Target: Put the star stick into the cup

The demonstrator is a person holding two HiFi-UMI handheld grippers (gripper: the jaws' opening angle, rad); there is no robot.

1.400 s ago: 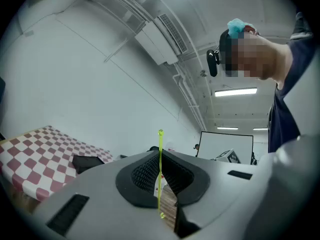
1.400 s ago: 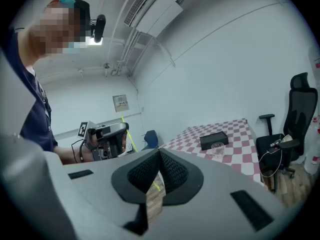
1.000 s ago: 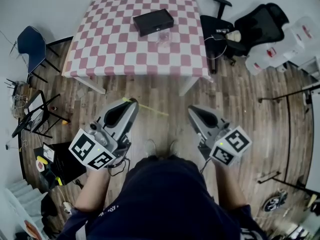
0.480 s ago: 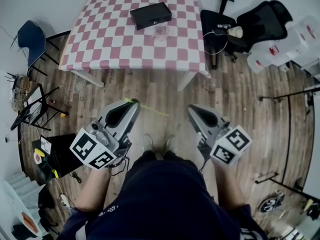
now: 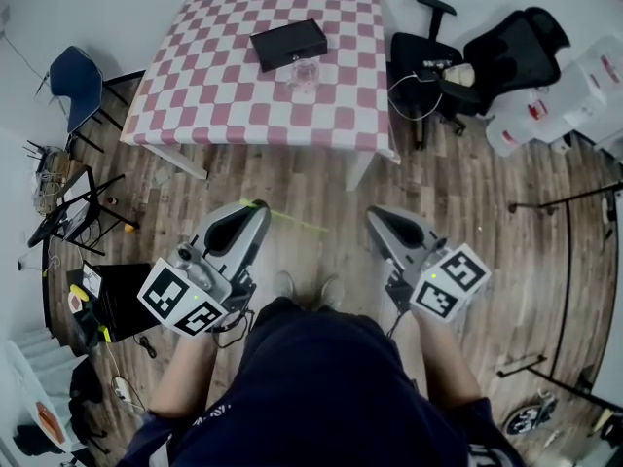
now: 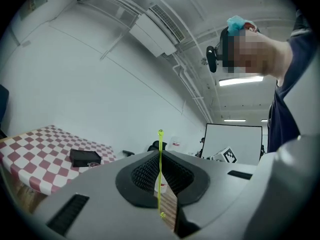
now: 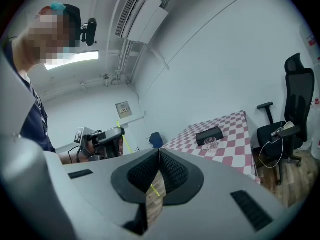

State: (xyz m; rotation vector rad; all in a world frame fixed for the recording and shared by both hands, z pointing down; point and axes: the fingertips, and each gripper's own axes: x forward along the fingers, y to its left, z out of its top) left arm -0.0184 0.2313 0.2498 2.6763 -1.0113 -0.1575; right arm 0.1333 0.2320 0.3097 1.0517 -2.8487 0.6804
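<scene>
A thin yellow-green star stick (image 5: 288, 218) is pinched in my left gripper (image 5: 258, 209), which is shut on it over the wooden floor. In the left gripper view the star stick (image 6: 160, 174) stands upright between the closed jaws of the left gripper (image 6: 160, 160), its star tip on top. The clear cup (image 5: 303, 73) stands on the checkered table (image 5: 214, 95), far ahead of both grippers. My right gripper (image 5: 374, 216) is shut with nothing in it. In the right gripper view, beyond the right gripper (image 7: 159, 154), the cup (image 7: 210, 143) shows small on the table.
A black box (image 5: 288, 44) lies just behind the cup. Black office chairs (image 5: 487, 52) stand right of the table, white containers (image 5: 584, 86) further right. A blue chair (image 5: 73, 76) and stands with clutter (image 5: 78, 222) are on the left floor.
The view has shifted a little, so the table sits slightly differently in frame. Both grippers keep the same pose, and the left one still holds the stick.
</scene>
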